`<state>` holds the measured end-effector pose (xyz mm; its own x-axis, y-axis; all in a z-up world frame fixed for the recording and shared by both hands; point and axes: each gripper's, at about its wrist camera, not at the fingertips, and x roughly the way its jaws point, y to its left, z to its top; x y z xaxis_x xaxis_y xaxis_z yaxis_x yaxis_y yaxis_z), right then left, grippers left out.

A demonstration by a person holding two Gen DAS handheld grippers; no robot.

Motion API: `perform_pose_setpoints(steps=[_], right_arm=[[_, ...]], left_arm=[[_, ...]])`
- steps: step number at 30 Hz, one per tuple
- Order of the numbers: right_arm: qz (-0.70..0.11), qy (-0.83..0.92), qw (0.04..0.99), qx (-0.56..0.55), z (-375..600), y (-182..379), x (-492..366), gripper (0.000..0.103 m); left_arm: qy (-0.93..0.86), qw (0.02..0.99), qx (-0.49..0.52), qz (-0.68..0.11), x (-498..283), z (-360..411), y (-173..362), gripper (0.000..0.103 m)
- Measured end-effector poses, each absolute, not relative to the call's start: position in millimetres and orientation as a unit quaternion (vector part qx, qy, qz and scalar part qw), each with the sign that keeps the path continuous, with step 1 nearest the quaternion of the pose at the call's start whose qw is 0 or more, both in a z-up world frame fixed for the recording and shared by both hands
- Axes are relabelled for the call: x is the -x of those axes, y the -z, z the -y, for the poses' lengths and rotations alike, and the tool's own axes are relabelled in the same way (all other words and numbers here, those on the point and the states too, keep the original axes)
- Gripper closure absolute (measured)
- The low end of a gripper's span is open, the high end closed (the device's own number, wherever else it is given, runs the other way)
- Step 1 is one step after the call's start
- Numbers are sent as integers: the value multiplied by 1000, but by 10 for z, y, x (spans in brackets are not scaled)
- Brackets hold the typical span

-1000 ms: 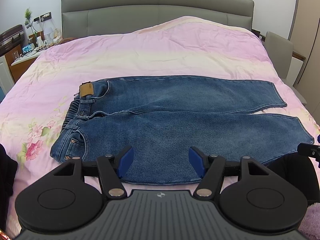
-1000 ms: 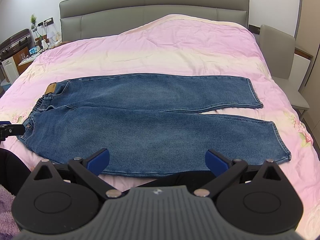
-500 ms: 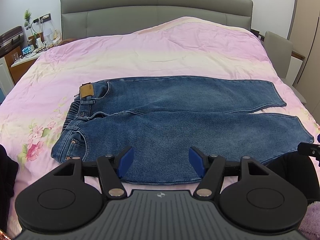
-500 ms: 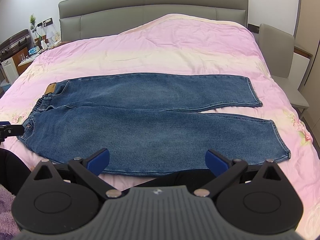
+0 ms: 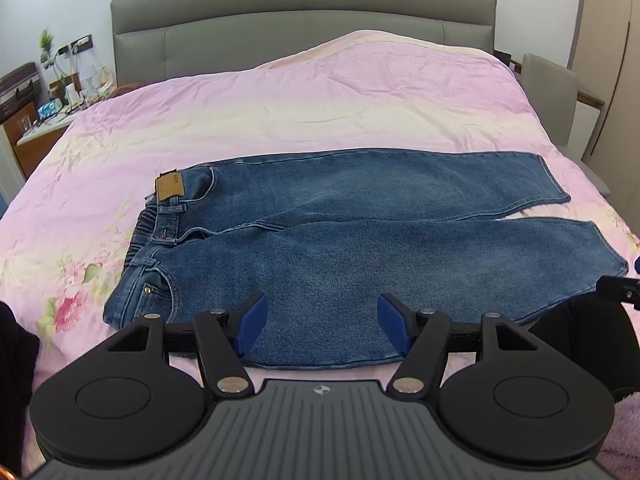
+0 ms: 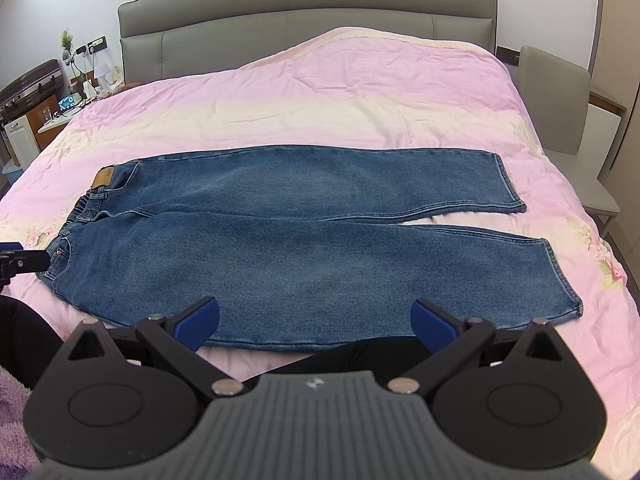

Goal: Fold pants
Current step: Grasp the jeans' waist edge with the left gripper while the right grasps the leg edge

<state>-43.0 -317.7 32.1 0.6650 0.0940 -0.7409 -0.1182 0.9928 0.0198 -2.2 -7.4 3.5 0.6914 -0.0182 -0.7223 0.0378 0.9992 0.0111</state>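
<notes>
Jeans flat on bed; both tongs spread, empty. Best: pinch near-side waistband and hem, fold leg onto leg.

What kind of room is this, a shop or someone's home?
A home bedroom, most likely: a bed with a pink quilt and grey padded headboard, a cluttered bedside table, and jeans spread out flat.

No text can be read with certainty. The tan leather patch on the waistband of the blue jeans bears small dark lettering, too small to make out. Each gripper's grey ribbed body carries a small round emblem, a mark without letters, seen also in the right wrist view
</notes>
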Motion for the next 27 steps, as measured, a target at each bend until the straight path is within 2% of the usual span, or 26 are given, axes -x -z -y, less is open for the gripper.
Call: perform_pose_setpoints(steps=[7, 11, 15, 17, 19, 27], right_arm=[[-393, -80, 916, 9, 3375, -308, 336, 5], [-382, -77, 920, 36, 3567, -263, 200, 7], [-388, -75, 917, 57, 3803, -160, -3, 24], [-395, -70, 914, 66, 3919, -97, -125, 28], [-400, -65, 911, 83, 4031, -21, -249, 40], [-414, -64, 903, 96, 4438, 224, -613, 50]], left_arm=[[73, 898, -127, -414, -135, 27, -5, 28], [89, 859, -218, -454, -325, -70, 175, 28], [134, 815, -262, -500, -528, -214, 415, 28], [151, 789, -289, -520, -621, -278, 587, 28], [156, 760, -324, -542, -727, -287, 795, 28], [177, 670, -356, -627, -1079, -249, 1558, 28]])
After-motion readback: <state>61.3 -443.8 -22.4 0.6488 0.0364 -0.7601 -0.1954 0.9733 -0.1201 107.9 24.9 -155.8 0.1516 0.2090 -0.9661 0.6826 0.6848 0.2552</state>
